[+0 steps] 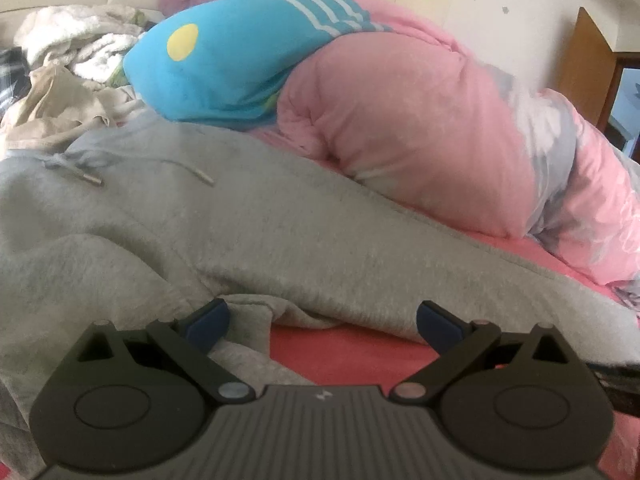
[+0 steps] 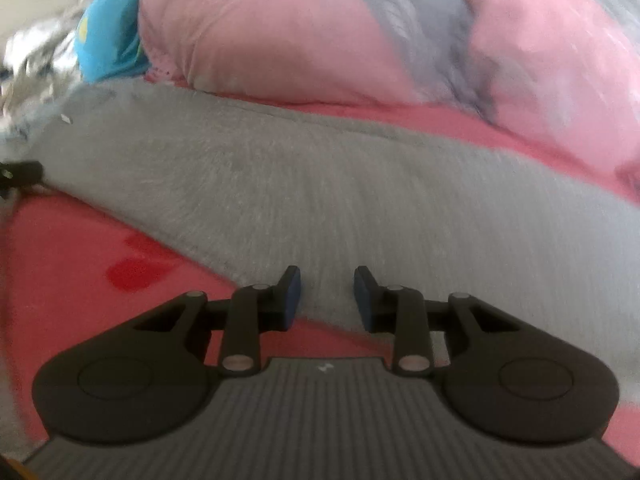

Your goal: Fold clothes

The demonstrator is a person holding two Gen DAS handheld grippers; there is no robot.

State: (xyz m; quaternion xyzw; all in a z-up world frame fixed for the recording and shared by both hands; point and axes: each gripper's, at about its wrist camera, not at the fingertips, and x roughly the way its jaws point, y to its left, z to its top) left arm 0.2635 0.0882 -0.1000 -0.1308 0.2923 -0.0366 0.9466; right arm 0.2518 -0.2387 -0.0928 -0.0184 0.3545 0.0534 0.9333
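Note:
Grey sweatpants (image 1: 224, 216) lie spread across a pink-red bedsheet (image 1: 344, 352), their waistband and drawstrings (image 1: 92, 178) at the left in the left wrist view. My left gripper (image 1: 322, 318) stands wide open just above the crotch of the pants, nothing between its blue pads. In the right wrist view a grey trouser leg (image 2: 320, 200) runs across the frame. My right gripper (image 2: 327, 296) hovers over the leg's near edge, its jaws a little apart with no cloth pinched between the pads. The picture there is blurred.
A rolled pink and grey duvet (image 1: 440, 128) lies right behind the pants, a blue cushion (image 1: 208, 60) with a yellow spot on top of it. A heap of beige and white clothes (image 1: 60, 64) sits at the far left. A brown door (image 1: 592, 64) stands at the right.

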